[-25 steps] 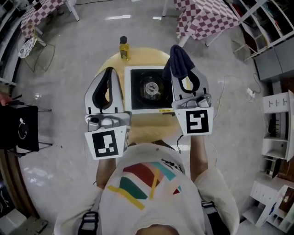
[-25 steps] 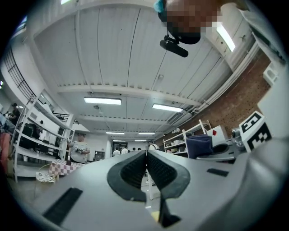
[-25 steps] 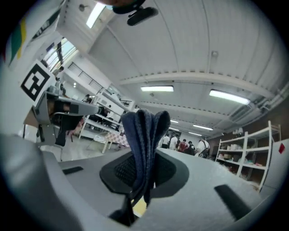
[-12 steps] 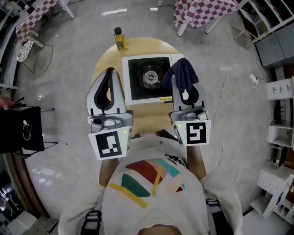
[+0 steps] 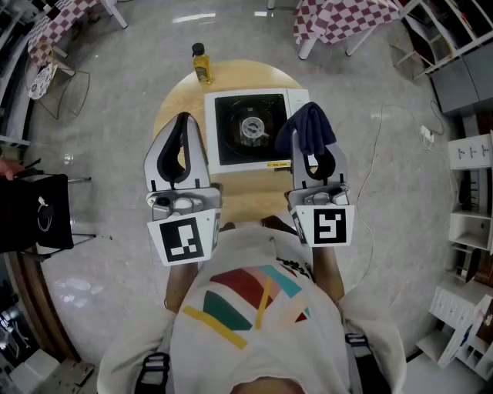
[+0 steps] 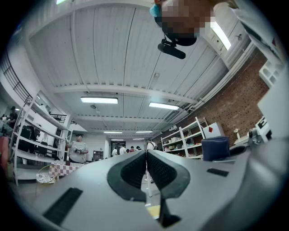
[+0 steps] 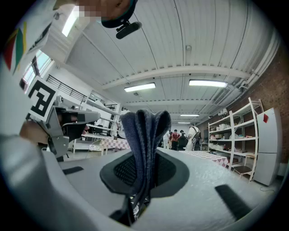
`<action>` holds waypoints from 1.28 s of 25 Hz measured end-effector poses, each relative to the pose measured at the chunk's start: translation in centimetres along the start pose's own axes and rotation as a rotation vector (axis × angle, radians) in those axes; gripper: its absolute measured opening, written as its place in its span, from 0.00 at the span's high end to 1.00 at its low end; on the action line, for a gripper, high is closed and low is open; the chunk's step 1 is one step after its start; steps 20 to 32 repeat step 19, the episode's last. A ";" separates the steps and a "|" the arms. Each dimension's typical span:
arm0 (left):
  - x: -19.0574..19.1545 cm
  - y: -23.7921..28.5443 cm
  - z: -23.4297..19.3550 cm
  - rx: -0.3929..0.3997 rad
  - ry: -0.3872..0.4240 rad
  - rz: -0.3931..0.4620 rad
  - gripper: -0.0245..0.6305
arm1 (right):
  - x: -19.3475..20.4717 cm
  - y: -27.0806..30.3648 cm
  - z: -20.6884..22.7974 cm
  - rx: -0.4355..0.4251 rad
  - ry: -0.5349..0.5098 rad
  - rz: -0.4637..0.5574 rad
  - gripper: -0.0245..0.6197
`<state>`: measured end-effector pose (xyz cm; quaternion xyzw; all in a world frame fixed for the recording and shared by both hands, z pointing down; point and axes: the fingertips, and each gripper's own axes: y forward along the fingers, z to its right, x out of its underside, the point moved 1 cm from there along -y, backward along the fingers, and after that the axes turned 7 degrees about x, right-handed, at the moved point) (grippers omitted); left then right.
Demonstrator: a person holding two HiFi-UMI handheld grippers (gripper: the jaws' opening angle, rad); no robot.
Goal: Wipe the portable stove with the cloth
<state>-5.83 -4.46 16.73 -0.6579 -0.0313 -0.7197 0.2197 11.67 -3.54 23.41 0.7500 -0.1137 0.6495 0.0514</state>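
Note:
The portable stove (image 5: 250, 131), white-framed with a black top and a central burner, sits on a round wooden table (image 5: 179, 100). My right gripper (image 5: 311, 138) is shut on a dark blue cloth (image 5: 307, 125) at the stove's right edge. In the right gripper view the folded cloth (image 7: 144, 131) stands up between the jaws of the right gripper (image 7: 143, 155), which point up at the ceiling. My left gripper (image 5: 182, 119) hovers over the table left of the stove. It is shut and empty, and the left gripper (image 6: 146, 158) is also tilted upward.
A bottle of yellow liquid (image 5: 202, 65) stands at the table's far edge, left of the stove. Checked-cloth tables (image 5: 339, 19) stand beyond. A black chair (image 5: 38, 219) is at the left. A cable (image 5: 370, 161) and shelving (image 5: 470, 223) lie to the right.
The right gripper with the cloth has drawn back from over the stove's far right corner to its right edge. The left gripper has stayed in place. The last half second shows little movement.

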 end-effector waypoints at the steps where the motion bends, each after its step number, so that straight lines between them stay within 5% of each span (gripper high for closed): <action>1: 0.0 0.1 0.1 0.001 0.000 0.000 0.95 | 0.0 0.0 0.1 0.001 -0.002 -0.001 0.91; 32: 0.1 0.1 0.2 -0.002 -0.005 0.011 0.95 | 0.5 -0.1 0.3 -0.011 -0.005 -0.031 0.91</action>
